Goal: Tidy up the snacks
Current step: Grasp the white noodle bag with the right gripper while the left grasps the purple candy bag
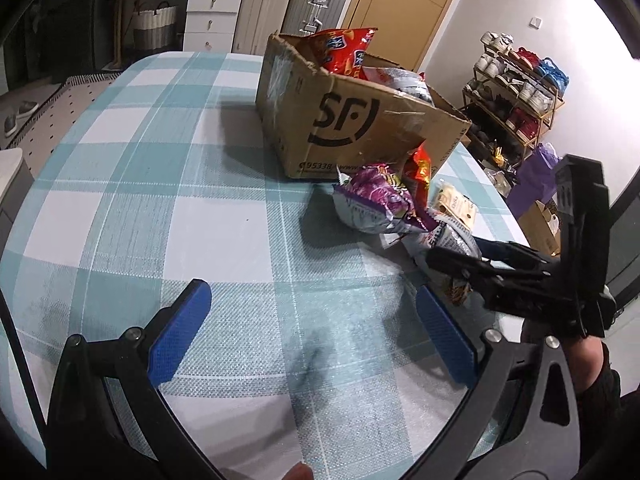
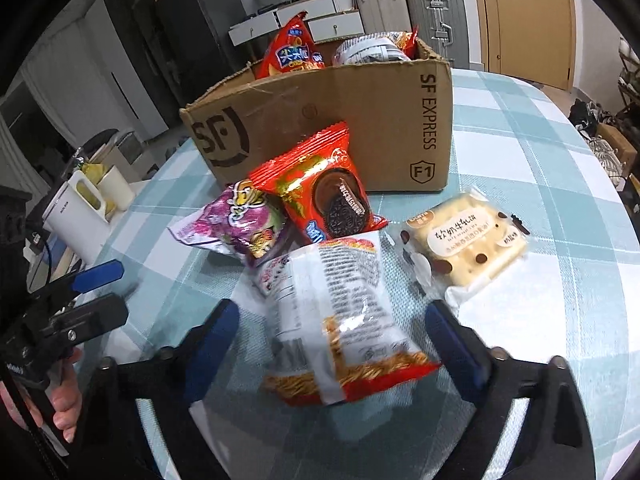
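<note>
A white and red snack bag [image 2: 336, 312] lies on the checked tablecloth [image 2: 520, 152], between the fingers of my right gripper [image 2: 332, 308]. A gap shows at the left pad, so that gripper is open. Behind the bag lie a purple bag [image 2: 240, 224], a red cookie pack [image 2: 324, 192] and a cracker pack [image 2: 468, 240]. The SF cardboard box [image 2: 340, 120] stands beyond them with a red bag [image 2: 292, 48] inside. My left gripper [image 1: 312, 292] hangs open over bare cloth, left of the pile. In its view the right gripper [image 1: 460, 254] reaches in beside the purple bag [image 1: 376, 200], in front of the box [image 1: 340, 120].
A white jug [image 2: 76, 208] and cups stand at the table's left edge. A shoe rack [image 1: 520, 92] stands on the floor past the right edge. Suitcases [image 1: 316, 4] and white drawers [image 1: 208, 20] line the far wall.
</note>
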Demonstrator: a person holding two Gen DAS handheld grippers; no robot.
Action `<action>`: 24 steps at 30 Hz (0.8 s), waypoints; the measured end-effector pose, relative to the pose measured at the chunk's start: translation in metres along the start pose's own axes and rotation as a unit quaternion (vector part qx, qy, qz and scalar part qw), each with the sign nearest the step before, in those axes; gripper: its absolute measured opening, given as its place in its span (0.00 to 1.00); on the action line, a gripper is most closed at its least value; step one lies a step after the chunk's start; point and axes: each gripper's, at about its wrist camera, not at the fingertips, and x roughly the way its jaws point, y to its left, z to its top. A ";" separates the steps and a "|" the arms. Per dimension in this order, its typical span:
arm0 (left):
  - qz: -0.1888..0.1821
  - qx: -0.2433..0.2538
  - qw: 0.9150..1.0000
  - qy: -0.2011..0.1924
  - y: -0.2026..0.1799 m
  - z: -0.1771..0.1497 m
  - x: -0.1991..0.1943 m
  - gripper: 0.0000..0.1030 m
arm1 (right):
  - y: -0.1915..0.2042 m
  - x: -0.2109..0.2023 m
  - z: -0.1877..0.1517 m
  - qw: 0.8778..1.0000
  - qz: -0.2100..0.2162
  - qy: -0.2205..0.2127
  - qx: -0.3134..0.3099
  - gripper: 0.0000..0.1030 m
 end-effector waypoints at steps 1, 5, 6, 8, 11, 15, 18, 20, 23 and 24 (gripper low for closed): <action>-0.001 -0.002 1.000 0.001 0.002 0.000 0.001 0.99 | 0.000 0.003 0.001 1.000 0.005 0.005 0.000 0.66; 0.000 -0.010 1.000 0.004 0.006 -0.002 0.001 0.99 | 0.008 0.008 0.004 0.999 0.005 0.002 -0.042 0.53; 0.000 -0.011 1.000 0.005 0.007 -0.002 0.001 0.99 | 0.006 0.007 0.003 0.999 0.010 0.000 -0.035 0.52; 0.001 -0.010 1.000 0.004 0.007 -0.003 0.000 0.99 | -0.001 0.003 0.004 1.000 0.021 -0.003 -0.019 0.49; -0.001 -0.012 1.000 0.005 0.006 -0.004 -0.001 0.99 | -0.012 -0.005 0.001 0.999 0.030 -0.012 0.010 0.49; 0.000 -0.008 1.000 0.007 0.003 -0.005 -0.002 0.99 | -0.018 -0.012 -0.007 0.999 0.041 -0.012 0.033 0.49; -0.003 -0.001 1.000 0.008 -0.002 -0.005 -0.004 0.99 | -0.018 -0.019 -0.014 0.998 0.043 -0.015 0.033 0.49; -0.002 0.001 1.000 0.006 -0.004 -0.003 -0.005 0.99 | -0.017 -0.024 -0.017 0.998 0.042 -0.019 0.033 0.49; -0.003 0.001 1.000 0.009 -0.006 -0.001 -0.003 0.99 | -0.016 -0.032 -0.023 0.998 0.042 -0.026 0.033 0.49; -0.003 0.001 1.000 0.010 -0.006 0.001 -0.002 0.99 | -0.016 -0.034 -0.024 0.998 0.043 -0.029 0.034 0.49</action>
